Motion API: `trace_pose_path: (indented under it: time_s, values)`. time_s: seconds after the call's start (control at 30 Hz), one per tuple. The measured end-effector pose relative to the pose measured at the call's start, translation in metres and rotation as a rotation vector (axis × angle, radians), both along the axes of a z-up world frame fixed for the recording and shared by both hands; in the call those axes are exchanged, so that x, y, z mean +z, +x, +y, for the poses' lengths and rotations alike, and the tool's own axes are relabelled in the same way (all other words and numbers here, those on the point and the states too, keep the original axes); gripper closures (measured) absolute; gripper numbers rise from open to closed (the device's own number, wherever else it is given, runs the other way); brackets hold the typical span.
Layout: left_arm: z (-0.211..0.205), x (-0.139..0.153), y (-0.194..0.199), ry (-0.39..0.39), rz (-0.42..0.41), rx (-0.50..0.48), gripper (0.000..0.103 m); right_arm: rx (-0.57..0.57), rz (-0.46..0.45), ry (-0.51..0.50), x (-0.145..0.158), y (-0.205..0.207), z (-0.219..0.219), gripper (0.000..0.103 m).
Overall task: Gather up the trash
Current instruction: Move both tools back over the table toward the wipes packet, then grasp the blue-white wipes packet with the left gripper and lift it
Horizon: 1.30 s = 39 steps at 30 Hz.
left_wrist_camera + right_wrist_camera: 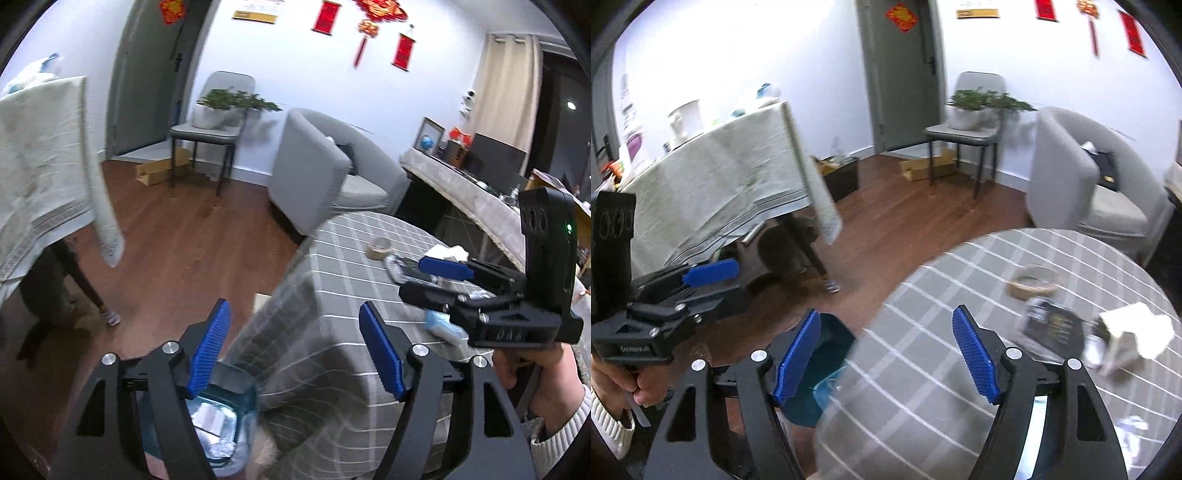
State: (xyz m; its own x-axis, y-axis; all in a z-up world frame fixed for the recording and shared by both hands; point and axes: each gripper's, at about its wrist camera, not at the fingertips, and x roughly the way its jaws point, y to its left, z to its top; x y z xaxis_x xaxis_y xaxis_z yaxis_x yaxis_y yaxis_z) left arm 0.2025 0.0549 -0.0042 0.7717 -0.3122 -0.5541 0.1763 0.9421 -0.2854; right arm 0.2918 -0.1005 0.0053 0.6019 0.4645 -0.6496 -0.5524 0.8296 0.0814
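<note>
A round table (332, 280) with a grey checked cloth holds trash: a tape roll (379, 248), a dark wrapper (1054, 326), crumpled white tissue (1137, 334) and a blue-white scrap (443, 326). A blue bin (221, 417) with white trash inside stands on the floor at the table's left edge; it also shows in the right wrist view (820, 373). My left gripper (295, 350) is open and empty above the bin and table edge. My right gripper (886, 350) is open and empty over the table's left part; it shows in the left wrist view (428, 278).
A grey armchair (325, 173) stands behind the table. A chair with a potted plant (218, 110) is by the door. A second table with a pale cloth (713, 192) is at the left. A counter (465, 188) runs along the right. Wooden floor lies between.
</note>
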Motion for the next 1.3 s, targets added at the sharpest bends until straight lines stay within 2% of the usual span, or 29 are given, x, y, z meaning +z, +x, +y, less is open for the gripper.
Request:
trace_pose_path:
  time_s: [0.2, 0.3, 0.47, 0.63, 0.77, 0.87, 1.03, 1.3]
  values:
    - [-0.046, -0.005, 0.01, 0.003, 0.015, -0.082, 0.028, -0.085, -0.01, -0.001, 0.004, 0.005, -0.052, 0.029]
    - [-0.066, -0.009, 0.013, 0.005, 0.019, -0.117, 0.028, -0.117, 0.007, 0.016, 0.003, 0.008, -0.078, 0.036]
    - [-0.098, -0.017, 0.02, 0.007, 0.036, -0.174, 0.029, -0.134, 0.118, 0.101, -0.015, 0.015, -0.115, 0.046]
    - [-0.124, -0.024, 0.026, -0.003, 0.059, -0.218, 0.033, -0.137, 0.182, 0.107, -0.03, 0.017, -0.127, 0.05]
    - [-0.137, -0.028, 0.028, -0.014, 0.075, -0.243, 0.038, -0.139, 0.188, 0.104, -0.033, 0.017, -0.136, 0.056]
    - [-0.146, -0.032, 0.03, -0.019, 0.089, -0.264, 0.042, -0.144, 0.182, 0.054, -0.033, 0.015, -0.14, 0.062]
    - [-0.16, -0.038, 0.035, -0.027, 0.114, -0.286, 0.049, -0.141, 0.171, 0.001, -0.033, 0.012, -0.146, 0.063]
    - [-0.178, -0.049, 0.043, -0.048, 0.161, -0.322, 0.071, -0.122, 0.169, -0.01, -0.034, 0.01, -0.154, 0.063]
